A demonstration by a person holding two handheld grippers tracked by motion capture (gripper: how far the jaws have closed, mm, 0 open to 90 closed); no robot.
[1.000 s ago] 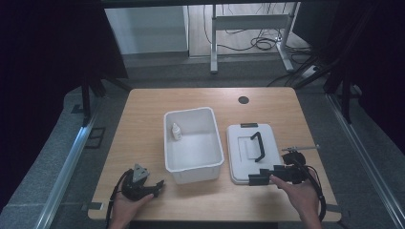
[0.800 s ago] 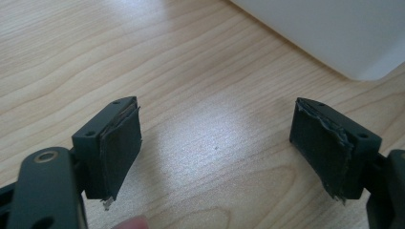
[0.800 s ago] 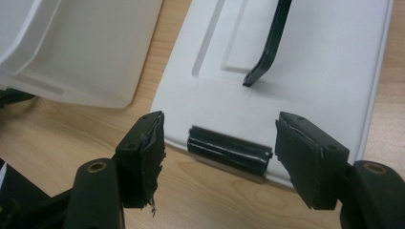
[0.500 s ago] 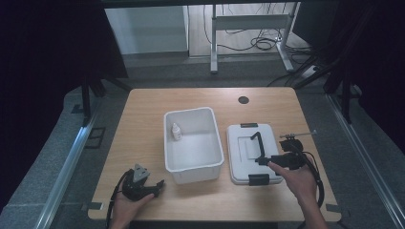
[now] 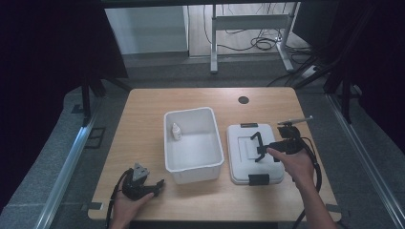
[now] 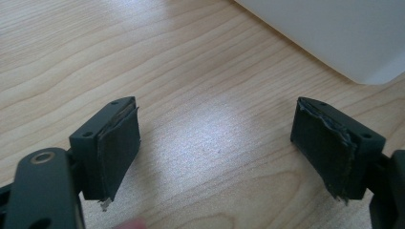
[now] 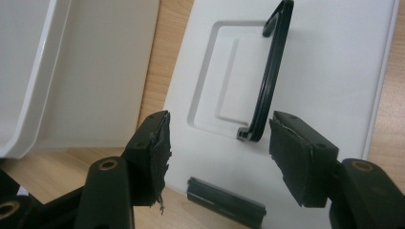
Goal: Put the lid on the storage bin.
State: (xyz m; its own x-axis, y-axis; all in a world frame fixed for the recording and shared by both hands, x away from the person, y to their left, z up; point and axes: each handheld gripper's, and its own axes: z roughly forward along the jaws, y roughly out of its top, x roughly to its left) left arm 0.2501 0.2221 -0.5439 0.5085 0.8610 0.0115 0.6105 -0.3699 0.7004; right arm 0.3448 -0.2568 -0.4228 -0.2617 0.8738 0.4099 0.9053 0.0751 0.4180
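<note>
An open white bin (image 5: 193, 143) stands mid-table with a small white bottle (image 5: 176, 131) inside near its left wall. To its right the white lid (image 5: 241, 164) lies flat. My right gripper (image 5: 258, 147) hovers over the lid. In the right gripper view the right gripper (image 7: 219, 143) is open, and its jaws have just been closing a little. The near end of the lid's black handle (image 7: 272, 71) lies between the pads (image 7: 298, 162), untouched. My left gripper (image 5: 155, 183) rests at the front left. It is open (image 6: 217, 143) over bare wood, near the bin's corner (image 6: 334, 33).
A black latch clip (image 7: 224, 202) sits on the lid's near edge, another (image 5: 249, 125) on its far edge. A round black hole (image 5: 243, 100) marks the far tabletop. A thin grey rod (image 5: 296, 120) lies right of the lid. Cables trail from both grippers.
The right hand has moved left and away from the front edge, onto the lid over its handle, and its jaws have narrowed slightly. The left hand has stayed put.
</note>
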